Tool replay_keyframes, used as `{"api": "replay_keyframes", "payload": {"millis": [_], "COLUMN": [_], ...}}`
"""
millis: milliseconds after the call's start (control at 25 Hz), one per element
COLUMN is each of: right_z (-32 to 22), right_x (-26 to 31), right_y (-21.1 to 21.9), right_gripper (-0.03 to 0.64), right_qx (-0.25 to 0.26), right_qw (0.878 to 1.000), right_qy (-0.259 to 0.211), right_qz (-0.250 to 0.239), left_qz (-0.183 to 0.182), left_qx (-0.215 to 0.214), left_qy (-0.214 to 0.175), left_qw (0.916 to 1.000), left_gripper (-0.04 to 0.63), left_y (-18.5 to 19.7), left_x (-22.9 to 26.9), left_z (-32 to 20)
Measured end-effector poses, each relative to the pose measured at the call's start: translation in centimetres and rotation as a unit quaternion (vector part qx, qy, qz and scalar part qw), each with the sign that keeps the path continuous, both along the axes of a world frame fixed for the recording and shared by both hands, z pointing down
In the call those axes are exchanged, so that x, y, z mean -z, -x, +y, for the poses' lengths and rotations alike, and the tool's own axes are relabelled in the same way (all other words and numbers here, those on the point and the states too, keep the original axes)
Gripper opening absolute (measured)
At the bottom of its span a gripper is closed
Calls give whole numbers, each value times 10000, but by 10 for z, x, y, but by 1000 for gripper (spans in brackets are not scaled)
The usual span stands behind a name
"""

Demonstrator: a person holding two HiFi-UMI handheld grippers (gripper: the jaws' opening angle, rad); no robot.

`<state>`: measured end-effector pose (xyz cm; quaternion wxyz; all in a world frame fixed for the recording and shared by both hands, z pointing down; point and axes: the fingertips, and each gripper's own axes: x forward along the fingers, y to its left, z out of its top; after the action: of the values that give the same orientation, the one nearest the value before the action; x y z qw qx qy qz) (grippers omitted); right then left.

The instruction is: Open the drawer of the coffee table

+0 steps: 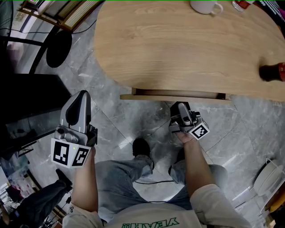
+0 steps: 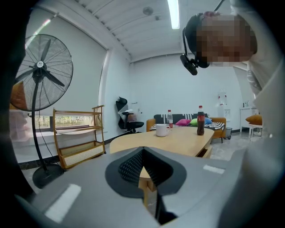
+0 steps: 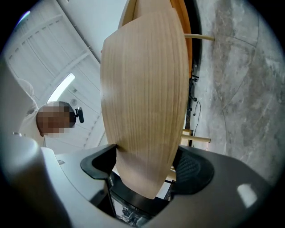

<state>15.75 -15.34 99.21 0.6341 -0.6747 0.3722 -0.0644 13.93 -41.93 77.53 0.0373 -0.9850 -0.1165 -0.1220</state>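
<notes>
The oval wooden coffee table (image 1: 178, 44) fills the top of the head view. Its drawer front (image 1: 178, 94) shows as a thin wooden strip sticking out a little below the near edge. My right gripper (image 1: 180, 109) reaches up to that strip from below. In the right gripper view the wooden drawer panel (image 3: 142, 89) stands between the two fingers, and my right gripper (image 3: 147, 156) is shut on it, both pads against the wood. My left gripper (image 1: 82, 95) hovers over the floor to the left of the table, shut and holding nothing; seen from the left gripper (image 2: 142, 153), the table (image 2: 169, 140) lies ahead.
A white mug (image 1: 205, 6) and a cola bottle (image 1: 272, 71) stand on the tabletop. A fan's round base (image 1: 59, 48) and a wooden rack (image 1: 58, 11) are at the far left, dark furniture (image 1: 31, 102) nearer. My legs and shoes are on the grey marble floor below the drawer.
</notes>
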Motion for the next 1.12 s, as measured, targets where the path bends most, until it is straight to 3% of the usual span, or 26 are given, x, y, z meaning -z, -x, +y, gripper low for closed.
{"api": "replay_keyframes", "payload": {"millis": [680, 1000, 1120], "right_z": [16, 9, 9], "right_x": [9, -8, -23], "right_y": [121, 136, 141], "right_gripper": [399, 402, 406], "right_qx": [508, 1072, 1240], "right_qw": [9982, 9937, 9904], "right_qy": [57, 211, 410], "right_qz": [-317, -270, -460], "left_qz": [-179, -110, -93], "left_qx": [-334, -353, -340], "left_qy": [244, 216, 237], "left_qw": [9990, 9991, 9991], "left_gripper": [-2, -2, -2], "left_y": [14, 12, 11], "left_x": [3, 5, 5], "left_z": [45, 46, 44]}}
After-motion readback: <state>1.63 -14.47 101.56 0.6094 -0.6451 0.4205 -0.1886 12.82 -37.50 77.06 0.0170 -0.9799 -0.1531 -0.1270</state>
